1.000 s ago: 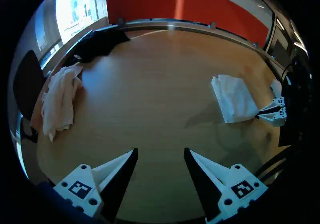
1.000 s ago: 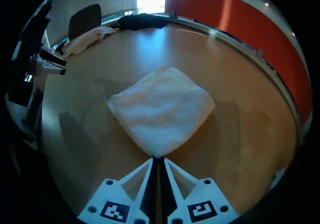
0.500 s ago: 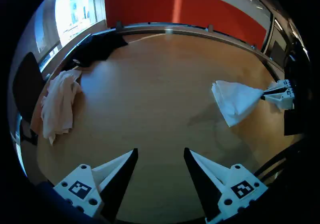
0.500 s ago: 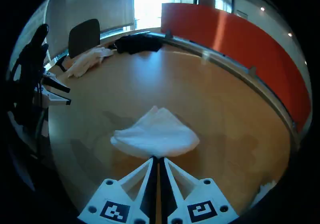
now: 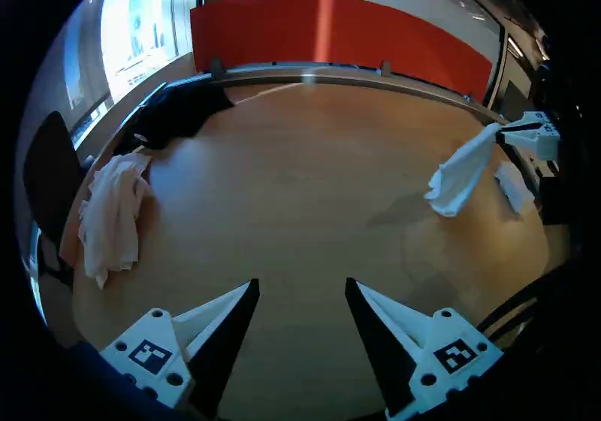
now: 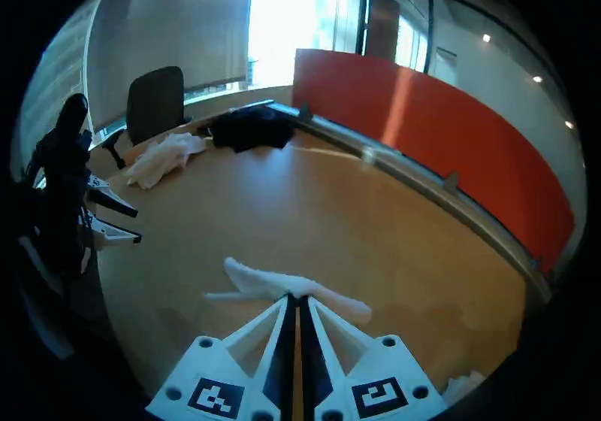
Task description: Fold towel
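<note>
- Nearest in the right gripper view: right gripper (image 6: pixel 295 301), clenched, both fingers pinching the white towel (image 6: pixel 289 284), with the pinched edge itself hidden between them.
- Just past those tips: the rest of the towel drooping in a narrow, rumpled strip, its folds hard to make out.
- Nearest in the left gripper view: left gripper (image 5: pixel 300 286), released, fingers well apart over the bare wooden tabletop (image 5: pixel 300 195), nothing between them.
- Farther off, at the right edge of that view: the towel hanging from the right gripper, no telling whether its lowest end touches the tabletop.
- Just beside it: a small white cloth (image 5: pixel 514 188) lying flat, its far side lost in shadow.
- At the left of the right gripper view: the left gripper again, backed by a dark shape (image 6: pixel 60 173) too shadowed to identify.
- Toward the far side: a crumpled white pile (image 5: pixel 113 210) at the tabletop's edge, then a black garment (image 5: pixel 176 109).
- Farthest: a chair (image 6: pixel 154 101), lower part cut off by the tabletop, a red partition (image 5: pixel 338 34), and a washed-out window (image 6: pixel 289 22).
</note>
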Demonstrator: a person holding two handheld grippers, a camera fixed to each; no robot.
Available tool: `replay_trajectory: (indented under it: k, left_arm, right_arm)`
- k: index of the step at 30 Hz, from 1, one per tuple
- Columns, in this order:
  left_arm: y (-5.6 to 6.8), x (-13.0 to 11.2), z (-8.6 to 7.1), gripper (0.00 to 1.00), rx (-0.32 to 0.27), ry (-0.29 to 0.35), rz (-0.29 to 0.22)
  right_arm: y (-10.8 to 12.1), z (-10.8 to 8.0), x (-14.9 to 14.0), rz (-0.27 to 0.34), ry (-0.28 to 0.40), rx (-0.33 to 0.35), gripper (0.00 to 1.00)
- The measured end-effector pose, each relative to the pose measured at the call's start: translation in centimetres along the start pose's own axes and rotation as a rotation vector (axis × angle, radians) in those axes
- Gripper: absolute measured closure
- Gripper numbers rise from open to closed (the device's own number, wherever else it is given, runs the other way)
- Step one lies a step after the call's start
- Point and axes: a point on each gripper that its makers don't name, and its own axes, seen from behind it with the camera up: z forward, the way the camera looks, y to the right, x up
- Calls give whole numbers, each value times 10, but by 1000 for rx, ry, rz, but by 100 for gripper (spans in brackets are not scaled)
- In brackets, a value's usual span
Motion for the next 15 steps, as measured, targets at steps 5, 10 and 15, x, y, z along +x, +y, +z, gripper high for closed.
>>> replay_trajectory:
  k: [5,10,15]
  left_arm:
    - [5,3,-2,16,-5,12,2]
    - [11,4,-1,15,-12,16,1]
    - [15,5,0,15,-14,16,7]
  right_arm:
    - [14,-15,3,-3,4,-25,93]
    - [34,-31,0,11,9,-52,94]
    - [63,-48,-3,25,19,-89,94]
